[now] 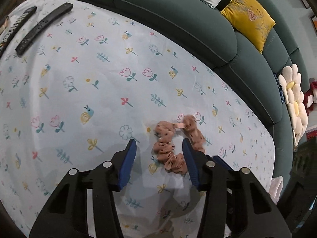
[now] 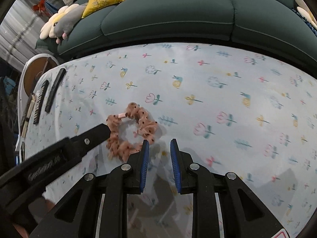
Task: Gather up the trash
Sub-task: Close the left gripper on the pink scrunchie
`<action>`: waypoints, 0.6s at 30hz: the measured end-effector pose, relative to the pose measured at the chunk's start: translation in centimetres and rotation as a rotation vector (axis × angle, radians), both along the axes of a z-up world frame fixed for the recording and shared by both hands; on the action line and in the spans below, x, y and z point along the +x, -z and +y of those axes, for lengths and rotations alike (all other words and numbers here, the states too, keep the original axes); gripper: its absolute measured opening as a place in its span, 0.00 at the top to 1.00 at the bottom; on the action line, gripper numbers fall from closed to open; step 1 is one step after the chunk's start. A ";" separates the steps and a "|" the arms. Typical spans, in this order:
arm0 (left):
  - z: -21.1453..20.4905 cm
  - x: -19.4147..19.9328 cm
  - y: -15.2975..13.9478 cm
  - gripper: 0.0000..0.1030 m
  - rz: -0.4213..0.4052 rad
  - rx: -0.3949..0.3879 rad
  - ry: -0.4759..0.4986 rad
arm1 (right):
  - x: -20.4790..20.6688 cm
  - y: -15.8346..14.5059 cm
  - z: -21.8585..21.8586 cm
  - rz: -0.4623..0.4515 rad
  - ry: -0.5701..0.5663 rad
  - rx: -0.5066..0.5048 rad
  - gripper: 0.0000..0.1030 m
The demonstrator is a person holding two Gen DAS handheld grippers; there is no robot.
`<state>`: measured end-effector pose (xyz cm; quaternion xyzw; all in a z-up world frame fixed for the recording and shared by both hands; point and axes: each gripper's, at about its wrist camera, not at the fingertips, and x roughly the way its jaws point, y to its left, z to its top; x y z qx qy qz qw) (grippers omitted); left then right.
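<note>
Scrunchie (image 1: 172, 148) partly hidden behind left tongs (image 1: 159, 144), spread apart; right tongs (image 2: 158, 144) apart.

My left gripper (image 1: 159, 144) hangs spread wide astride the scrunchie (image 1: 168, 148); my right gripper (image 2: 158, 145), jaws parted, sits just beside it.

Pink ruffled scrunchie (image 1: 174, 144) (image 2: 130, 130), dark-dotted, small pale tag on band; lies flat as open loop on floral tablecloth (image 1: 79, 91) (image 2: 218, 99).
</note>
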<state>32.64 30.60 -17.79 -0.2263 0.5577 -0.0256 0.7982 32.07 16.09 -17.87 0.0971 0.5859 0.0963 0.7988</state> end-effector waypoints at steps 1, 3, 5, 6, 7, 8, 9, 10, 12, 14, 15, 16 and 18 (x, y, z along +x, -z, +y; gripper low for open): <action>-0.1 0.2 0.1 0.56 0.004 -0.007 0.003 | 0.2 0.3 0.2 0.005 -0.001 -0.004 0.78; -0.3 0.5 0.8 0.56 0.020 -0.020 0.007 | 0.5 0.8 0.7 0.002 -0.006 -0.016 0.78; -0.1 0.6 1.0 0.56 0.014 -0.036 -0.011 | 0.7 0.7 0.8 -0.001 -0.011 -0.011 0.76; -0.1 0.7 1.0 0.57 0.013 -0.045 -0.018 | 0.6 0.6 0.7 0.001 -0.012 0.001 0.76; 0.0 0.6 1.0 0.58 0.011 -0.051 -0.023 | 0.5 0.4 0.7 -0.004 -0.019 0.011 0.76; 0.1 0.6 1.1 0.67 0.009 -0.059 -0.025 | 0.5 0.2 0.8 -0.013 -0.025 0.011 0.76; 0.3 0.6 1.2 0.76 0.011 -0.075 -0.029 | 0.4 0.0 0.9 -0.021 -0.033 0.011 0.76; 0.7 0.4 1.3 0.77 0.013 -0.095 -0.040 | 0.2 -0.3 0.9 -0.032 -0.041 0.010 0.76; 1.7 0.1 1.4 0.78 0.013 -0.121 -0.087 | 0.2 -0.8 0.9 -0.045 -0.049 0.024 0.76; 2.1 0.0 1.5 0.81 0.013 -0.128 -0.101 | 0.4 -1.0 1.2 -0.052 -0.052 0.026 0.75; 2.3 -0.1 1.6 0.82 0.017 -0.130 -0.105 | 0.6 -1.1 1.5 -0.053 -0.054 0.018 0.74; 2.5 0.0 1.8 0.82 0.023 -0.140 -0.110 | 0.8 -1.0 1.7 -0.053 -0.055 0.013 0.74; 3.3 0.0 2.1 0.82 0.026 -0.162 -0.125 | 1.2 -1.1 1.8 -0.056 -0.046 0.033 0.72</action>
